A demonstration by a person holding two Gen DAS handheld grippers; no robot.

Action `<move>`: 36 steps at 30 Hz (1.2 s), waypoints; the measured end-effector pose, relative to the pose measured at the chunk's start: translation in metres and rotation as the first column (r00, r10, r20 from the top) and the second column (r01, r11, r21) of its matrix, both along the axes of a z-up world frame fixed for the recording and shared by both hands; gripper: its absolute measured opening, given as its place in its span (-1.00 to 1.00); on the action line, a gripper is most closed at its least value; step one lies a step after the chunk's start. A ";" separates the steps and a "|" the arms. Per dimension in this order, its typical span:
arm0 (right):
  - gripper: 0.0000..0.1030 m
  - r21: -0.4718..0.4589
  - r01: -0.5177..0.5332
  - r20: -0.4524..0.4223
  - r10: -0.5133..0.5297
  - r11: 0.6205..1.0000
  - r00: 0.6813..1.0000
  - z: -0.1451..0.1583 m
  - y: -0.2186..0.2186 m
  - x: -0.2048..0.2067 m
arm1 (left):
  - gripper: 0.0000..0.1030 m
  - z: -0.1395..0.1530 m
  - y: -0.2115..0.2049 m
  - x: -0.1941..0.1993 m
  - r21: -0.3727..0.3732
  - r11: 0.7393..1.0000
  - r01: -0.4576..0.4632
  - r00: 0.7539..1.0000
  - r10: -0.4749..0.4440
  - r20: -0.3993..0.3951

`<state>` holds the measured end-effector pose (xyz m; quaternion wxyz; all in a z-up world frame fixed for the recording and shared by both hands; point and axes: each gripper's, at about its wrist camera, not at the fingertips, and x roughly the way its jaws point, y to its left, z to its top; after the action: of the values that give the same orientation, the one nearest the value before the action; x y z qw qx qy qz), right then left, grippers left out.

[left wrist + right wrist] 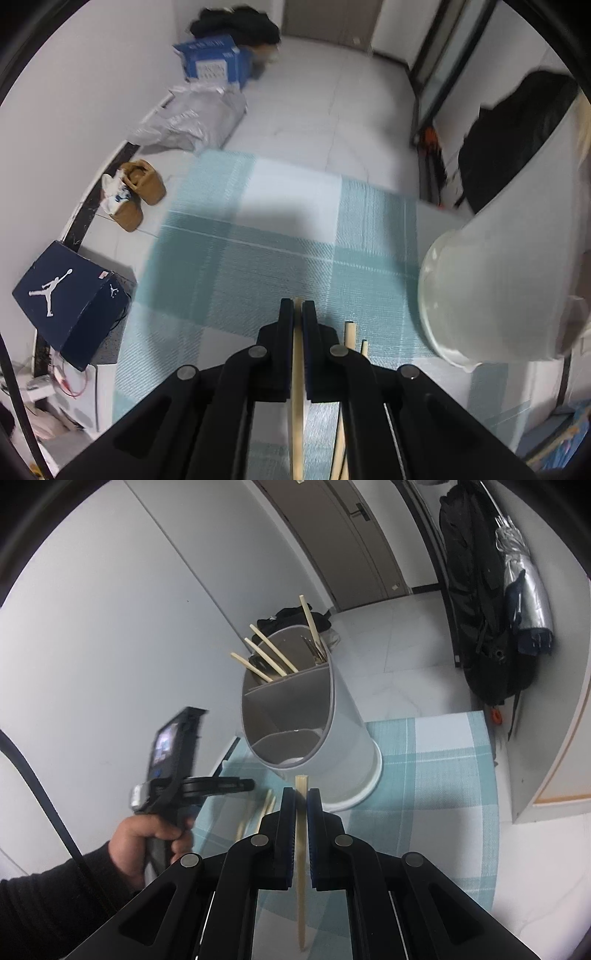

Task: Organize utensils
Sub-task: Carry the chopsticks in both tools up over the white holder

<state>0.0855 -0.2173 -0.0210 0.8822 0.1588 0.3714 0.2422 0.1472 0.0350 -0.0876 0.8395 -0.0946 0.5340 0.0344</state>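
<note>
Left tongs [298,306] clamped on chopstick [297,387] at frame centre, two spare chopsticks [350,334] lying just right on checked bench cloth [258,258]. Right tongs [301,794] clamped on second chopstick [301,867], white divided holder [332,731] above centre.

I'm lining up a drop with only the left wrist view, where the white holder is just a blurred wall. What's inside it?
Observer: The holder is divided; three chopsticks lean in its far left compartment.
Operator: Nearest compartment?
Observer: Nothing shows in the nearest compartment.
Operator: And the right tool?
Observer: The right tool is shut on one chopstick, just before the holder.
</note>
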 end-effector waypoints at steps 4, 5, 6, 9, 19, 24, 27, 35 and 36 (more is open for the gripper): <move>-0.90 -0.014 -0.003 0.013 0.003 1.000 1.000 0.001 0.004 -0.004 | -0.98 0.032 0.004 -0.028 -0.022 1.000 0.000 0.993 0.003 0.116; -0.90 -0.015 -0.008 0.018 0.009 1.000 1.000 0.001 0.007 -0.006 | -0.98 0.042 0.003 -0.040 -0.034 0.999 0.014 0.987 -0.009 0.160; -0.90 -0.019 -0.011 0.025 0.011 1.000 1.000 0.002 0.008 -0.007 | -0.98 0.049 0.001 -0.048 -0.040 0.999 0.026 0.981 -0.017 0.194; -0.90 -0.043 -0.012 0.045 0.014 0.999 0.999 0.003 0.014 -0.012 | -0.98 0.066 -0.005 -0.074 -0.038 0.998 0.047 0.964 -0.035 0.264; -0.90 -0.114 0.044 0.098 -0.033 0.992 0.995 0.006 0.028 -0.035 | -0.98 0.096 -0.016 -0.125 0.012 0.991 0.131 0.901 -0.124 0.417; -0.91 -0.133 0.098 0.091 -0.087 0.986 0.992 0.005 0.025 -0.039 | -0.98 0.096 -0.017 -0.135 0.028 0.989 0.147 0.907 -0.146 0.396; -0.91 -0.131 0.128 0.098 -0.116 0.983 0.988 0.008 0.021 -0.044 | -0.98 0.099 -0.019 -0.141 0.028 0.988 0.152 0.910 -0.151 0.386; -0.91 -0.133 0.169 0.144 -0.149 0.977 0.978 0.018 0.019 -0.059 | -0.98 0.109 -0.027 -0.154 0.057 0.978 0.202 0.892 -0.207 0.401; -0.91 -0.132 0.172 0.150 -0.152 0.976 0.977 0.020 0.018 -0.060 | -0.98 0.109 -0.028 -0.156 0.059 0.977 0.205 0.890 -0.212 0.403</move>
<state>0.0256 -0.1991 -0.0010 0.9318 0.1069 0.3115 0.1522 -0.0086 0.0073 0.0218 0.9317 -0.0357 0.3542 -0.0724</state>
